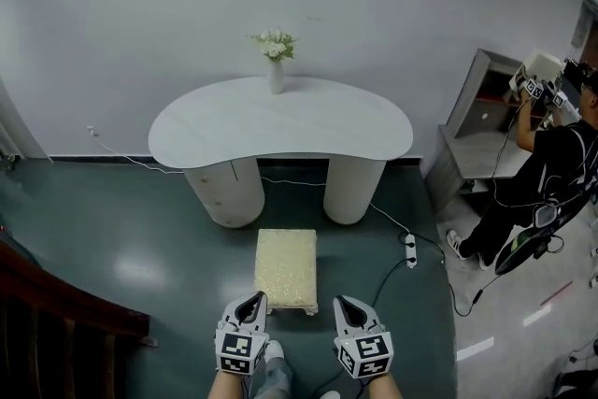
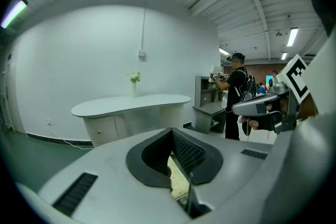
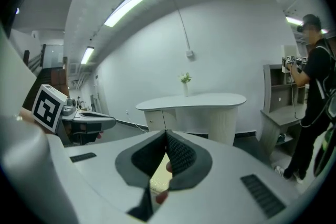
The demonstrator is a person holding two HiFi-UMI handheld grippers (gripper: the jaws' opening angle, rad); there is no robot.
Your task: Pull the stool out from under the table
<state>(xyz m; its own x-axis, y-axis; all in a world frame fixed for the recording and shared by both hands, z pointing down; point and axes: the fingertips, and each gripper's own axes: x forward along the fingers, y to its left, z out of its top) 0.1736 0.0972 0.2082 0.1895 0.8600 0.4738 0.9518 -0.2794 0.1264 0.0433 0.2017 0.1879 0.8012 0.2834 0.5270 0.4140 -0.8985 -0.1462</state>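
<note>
Head view: stool (image 1: 286,268) before table (image 1: 280,121), long axis toward it; left tongs (image 1: 252,299), right tongs (image 1: 348,304) closed, empty.

I am seeing a person (image 1: 547,173) standing at a grey cabinet (image 1: 472,140). A power strip (image 1: 409,249) is lying on the floor (image 1: 121,220).

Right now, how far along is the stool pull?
Done, by the look of it: the stool stands on the floor in front of the table, no longer under its top. In hand: nothing. The left gripper and right gripper are both shut and empty, by the stool's near end. Left: probably nothing, unless you want it further out.
</note>
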